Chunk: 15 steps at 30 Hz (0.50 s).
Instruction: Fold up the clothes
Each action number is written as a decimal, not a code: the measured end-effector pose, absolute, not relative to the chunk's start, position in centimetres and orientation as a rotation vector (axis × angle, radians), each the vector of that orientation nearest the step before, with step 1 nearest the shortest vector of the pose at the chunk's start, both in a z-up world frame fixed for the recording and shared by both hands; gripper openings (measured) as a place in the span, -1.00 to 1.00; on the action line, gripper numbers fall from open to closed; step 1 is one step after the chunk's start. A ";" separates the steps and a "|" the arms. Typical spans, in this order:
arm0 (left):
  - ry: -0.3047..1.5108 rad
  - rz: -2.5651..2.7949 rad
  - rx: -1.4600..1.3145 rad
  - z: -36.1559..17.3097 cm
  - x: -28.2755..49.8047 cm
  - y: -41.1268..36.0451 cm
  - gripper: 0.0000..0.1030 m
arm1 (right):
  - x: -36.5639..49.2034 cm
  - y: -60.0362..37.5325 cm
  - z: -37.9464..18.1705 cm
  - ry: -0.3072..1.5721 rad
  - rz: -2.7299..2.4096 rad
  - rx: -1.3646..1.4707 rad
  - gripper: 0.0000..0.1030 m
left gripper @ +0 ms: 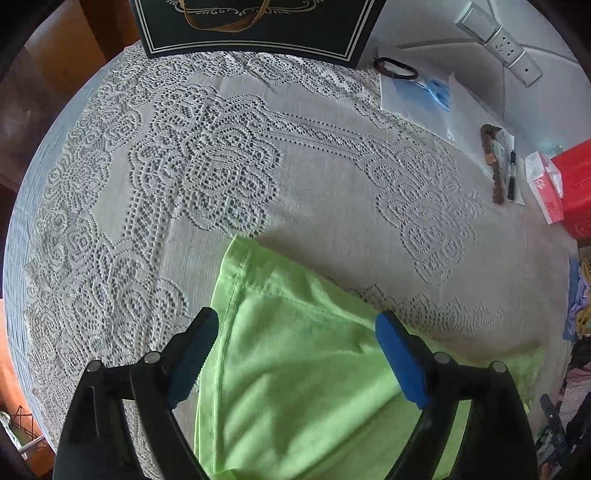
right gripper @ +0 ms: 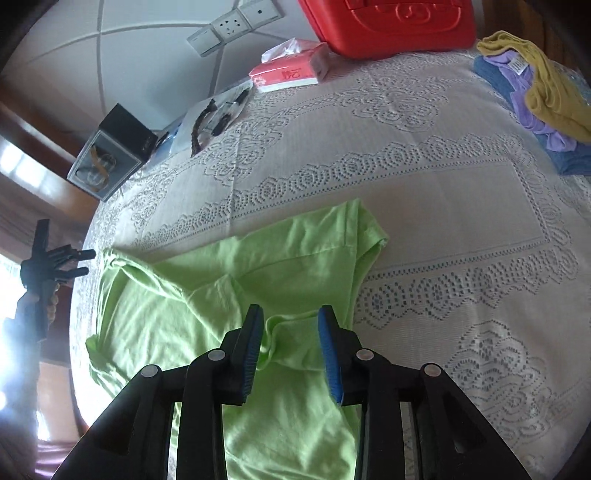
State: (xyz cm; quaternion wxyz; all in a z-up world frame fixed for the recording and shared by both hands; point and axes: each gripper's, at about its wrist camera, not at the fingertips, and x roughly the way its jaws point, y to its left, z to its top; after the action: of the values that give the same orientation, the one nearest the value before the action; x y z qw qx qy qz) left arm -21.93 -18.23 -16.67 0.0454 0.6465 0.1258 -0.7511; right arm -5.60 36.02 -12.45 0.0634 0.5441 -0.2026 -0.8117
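A light green T-shirt (left gripper: pixel 295 369) lies partly folded on the white lace tablecloth (left gripper: pixel 184 166). In the left wrist view my left gripper (left gripper: pixel 297 315) hovers over the shirt's top edge, its blue pads (left gripper: pixel 400 358) wide apart with nothing between them. In the right wrist view the same shirt (right gripper: pixel 207 288) spreads across the cloth, one sleeve (right gripper: pixel 365 229) folded in. My right gripper (right gripper: pixel 291 310) stands over a raised crease of the shirt, jaws narrowly apart, pads not pressing the fabric. At that view's far left a hand holds the left gripper (right gripper: pixel 83 263) beyond the table edge.
A dark gift bag (left gripper: pixel 258 26) stands at the table's far edge. Papers and a pen (left gripper: pixel 511 177), a tissue pack (right gripper: pixel 291 70) and a red box (right gripper: pixel 388 22) line the wall side. A pile of yellow, purple and blue clothes (right gripper: pixel 535 92) sits at the right.
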 end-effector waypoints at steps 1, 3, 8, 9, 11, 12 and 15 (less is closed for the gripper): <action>0.394 -2.273 1.985 -17.2 -22.6 -18.3 0.65 | -5.6 36.3 -12.5 -0.618 -2.454 1.647 -0.40; 0.438 -2.232 2.011 -18.3 -23.5 -18.4 0.53 | -5.6 36.6 -12.9 -0.624 -2.448 1.660 -0.40; 0.376 -2.196 2.015 -19.2 -24.1 -18.0 -0.43 | -6.0 36.6 -14.3 -0.628 -2.419 1.695 -0.40; 0.394 -2.197 2.012 -19.2 -23.9 -18.2 -0.98 | -6.1 36.5 -14.6 -0.628 -2.413 1.701 -0.40; 0.468 -2.206 1.989 -18.8 -23.0 -19.1 -0.98 | -6.3 36.1 -15.2 -0.623 -2.401 1.714 -0.40; 0.476 -2.242 1.964 -18.1 -22.1 -19.4 -0.98 | -6.2 36.0 -15.3 -0.623 -2.399 1.714 -0.40; 0.506 -2.387 1.860 -15.0 -18.1 -20.0 -0.98 | -5.9 35.8 -15.3 -0.621 -2.402 1.699 -0.40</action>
State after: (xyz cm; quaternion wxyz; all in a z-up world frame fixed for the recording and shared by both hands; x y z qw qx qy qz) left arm -18.11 -20.04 -15.02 0.0367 0.6057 0.1648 -0.7775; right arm -5.91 35.81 -15.26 0.0673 0.5638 -0.2062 -0.7969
